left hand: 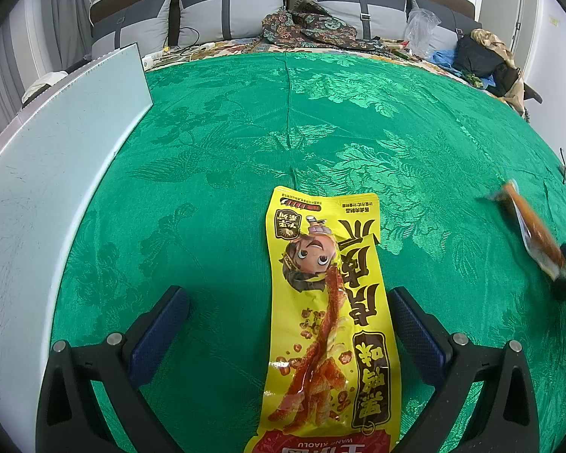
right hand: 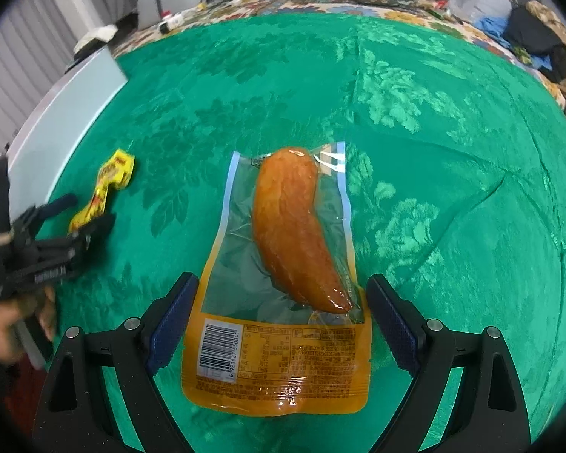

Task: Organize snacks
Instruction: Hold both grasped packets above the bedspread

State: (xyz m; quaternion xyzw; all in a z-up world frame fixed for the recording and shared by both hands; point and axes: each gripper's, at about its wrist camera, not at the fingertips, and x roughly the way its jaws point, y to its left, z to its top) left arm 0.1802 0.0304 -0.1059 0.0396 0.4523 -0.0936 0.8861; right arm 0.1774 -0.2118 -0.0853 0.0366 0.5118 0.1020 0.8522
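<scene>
A long yellow snack packet [left hand: 332,321] with a cartoon face lies flat on the green patterned cloth [left hand: 226,132]. It sits between the wide-apart fingers of my left gripper [left hand: 288,324], nearer the right finger, and neither pad touches it. A clear and orange packet [right hand: 283,275] holding an orange-brown piece of meat lies between the spread fingers of my right gripper [right hand: 283,321], untouched by either pad. The right wrist view shows the left gripper [right hand: 56,241] at the left by the yellow packet [right hand: 105,188]. The orange packet [left hand: 528,226] appears blurred at the right of the left wrist view.
A pale white panel [left hand: 56,151] stands along the left edge of the cloth. Grey cushions [left hand: 230,11], patterned fabric [left hand: 309,26], a plastic bag and dark clothes crowd the far side. A hand [right hand: 15,324] holds the left gripper's handle.
</scene>
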